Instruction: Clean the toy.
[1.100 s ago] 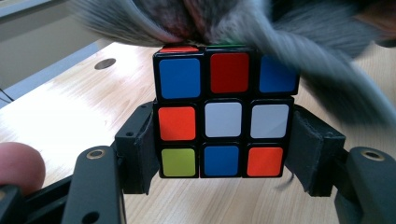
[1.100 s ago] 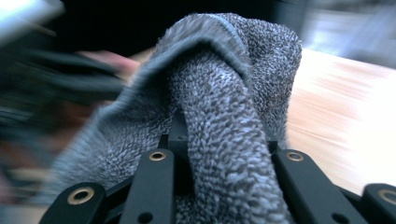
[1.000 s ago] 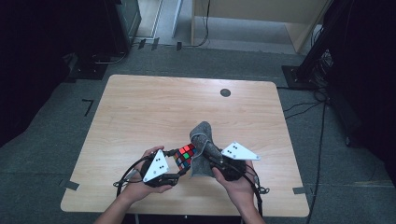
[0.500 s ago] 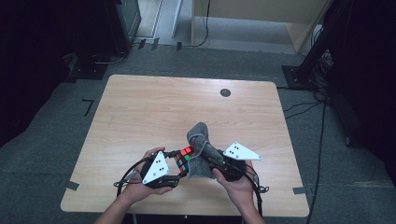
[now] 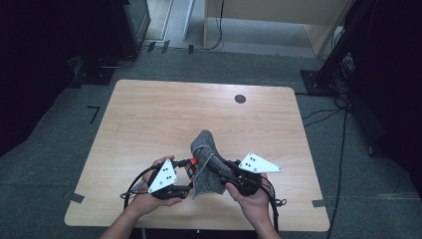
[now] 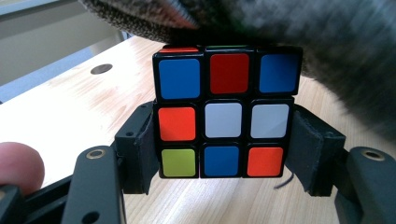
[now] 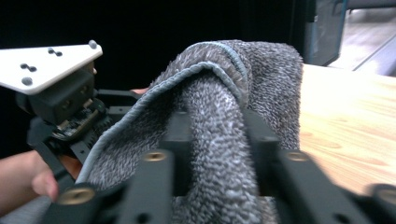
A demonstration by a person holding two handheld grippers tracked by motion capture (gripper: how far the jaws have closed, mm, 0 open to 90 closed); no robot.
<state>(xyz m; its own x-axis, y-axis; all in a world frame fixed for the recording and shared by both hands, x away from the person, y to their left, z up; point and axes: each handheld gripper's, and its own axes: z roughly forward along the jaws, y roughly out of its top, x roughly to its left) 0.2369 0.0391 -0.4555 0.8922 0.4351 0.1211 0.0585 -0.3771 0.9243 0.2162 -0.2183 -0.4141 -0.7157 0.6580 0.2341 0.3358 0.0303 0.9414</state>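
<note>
We hold the puzzle cube (image 6: 227,115) in our left hand-held gripper (image 5: 185,175), whose jaws clamp its two side faces just above the worktop (image 5: 149,124), near the near edge and a little left of centre. Our right hand-held gripper (image 5: 215,167) is closed on a bunched fold of the grey towel (image 5: 206,164), its jaws having just tightened on the cloth. The towel drapes over the cube's top and right side, touching it, so we judge the wiping is under way rather than finished. The face toward the left gripper's camera is uncovered, and we cannot tell how clean any face is. What seems left is rubbing the remaining faces, then setting both things down.
</note>
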